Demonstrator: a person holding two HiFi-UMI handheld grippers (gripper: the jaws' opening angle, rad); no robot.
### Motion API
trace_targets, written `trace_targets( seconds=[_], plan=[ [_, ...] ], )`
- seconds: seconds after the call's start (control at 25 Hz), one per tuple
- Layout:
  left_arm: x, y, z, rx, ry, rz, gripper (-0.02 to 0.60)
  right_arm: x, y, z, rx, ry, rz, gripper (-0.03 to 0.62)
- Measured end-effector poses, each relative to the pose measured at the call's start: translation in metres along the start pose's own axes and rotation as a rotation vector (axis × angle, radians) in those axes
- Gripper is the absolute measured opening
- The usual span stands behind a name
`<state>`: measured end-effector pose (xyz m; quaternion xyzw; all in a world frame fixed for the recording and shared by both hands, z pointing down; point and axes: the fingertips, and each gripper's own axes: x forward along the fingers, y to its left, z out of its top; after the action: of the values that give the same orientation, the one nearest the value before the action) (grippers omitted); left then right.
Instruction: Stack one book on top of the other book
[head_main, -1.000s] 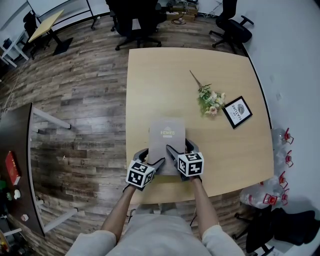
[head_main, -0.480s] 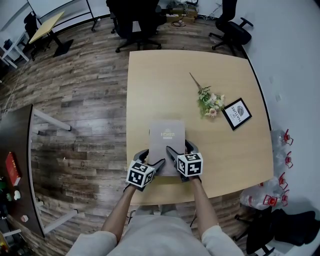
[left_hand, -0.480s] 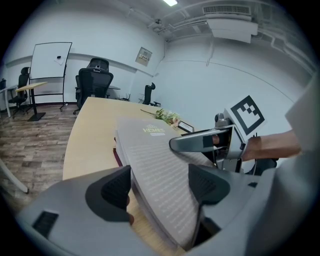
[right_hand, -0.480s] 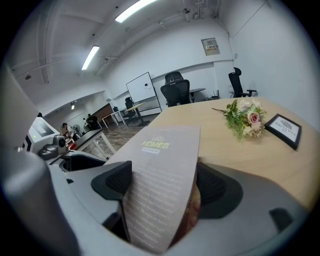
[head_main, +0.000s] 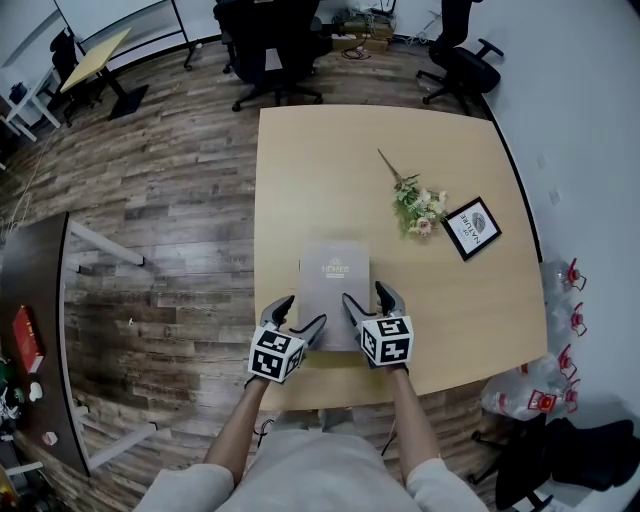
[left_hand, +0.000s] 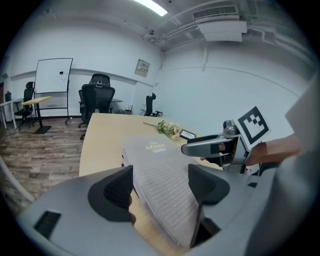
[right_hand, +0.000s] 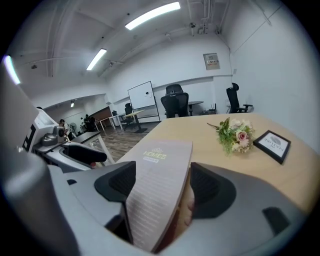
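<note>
A grey book (head_main: 334, 285) marked HOMES lies flat near the front edge of the wooden table (head_main: 300, 170). In the right gripper view a pinkish cover (right_hand: 186, 207) shows under the grey book (right_hand: 160, 170), so it rests on a second book. My left gripper (head_main: 300, 312) stands at the near left corner and my right gripper (head_main: 366, 295) at the near right corner. Each straddles the near end of the book (left_hand: 160, 175) without clearly pressing on it. The right jaws are closing.
A sprig of artificial flowers (head_main: 418, 205) and a small framed picture (head_main: 472, 227) lie on the table's right half. Office chairs (head_main: 270, 50) stand beyond the far edge. Plastic bottles (head_main: 560, 330) sit on the floor at right, a dark side table (head_main: 30, 330) at left.
Both grippers have drawn back a little toward the table's front edge, so less of the book lies under their jaws. The grey book has stayed where it was.
</note>
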<state>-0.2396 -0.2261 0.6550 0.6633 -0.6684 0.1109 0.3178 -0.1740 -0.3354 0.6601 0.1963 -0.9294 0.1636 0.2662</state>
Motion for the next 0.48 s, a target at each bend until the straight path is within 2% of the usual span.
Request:
trace_targets(
  seconds=[0.48],
  plan=[
    [-0.031,-0.02,0.034,0.105,-0.113,0.038,0.184,-0.066,0.007,0.022,-0.061,-0.155,-0.055,0.15]
  ],
)
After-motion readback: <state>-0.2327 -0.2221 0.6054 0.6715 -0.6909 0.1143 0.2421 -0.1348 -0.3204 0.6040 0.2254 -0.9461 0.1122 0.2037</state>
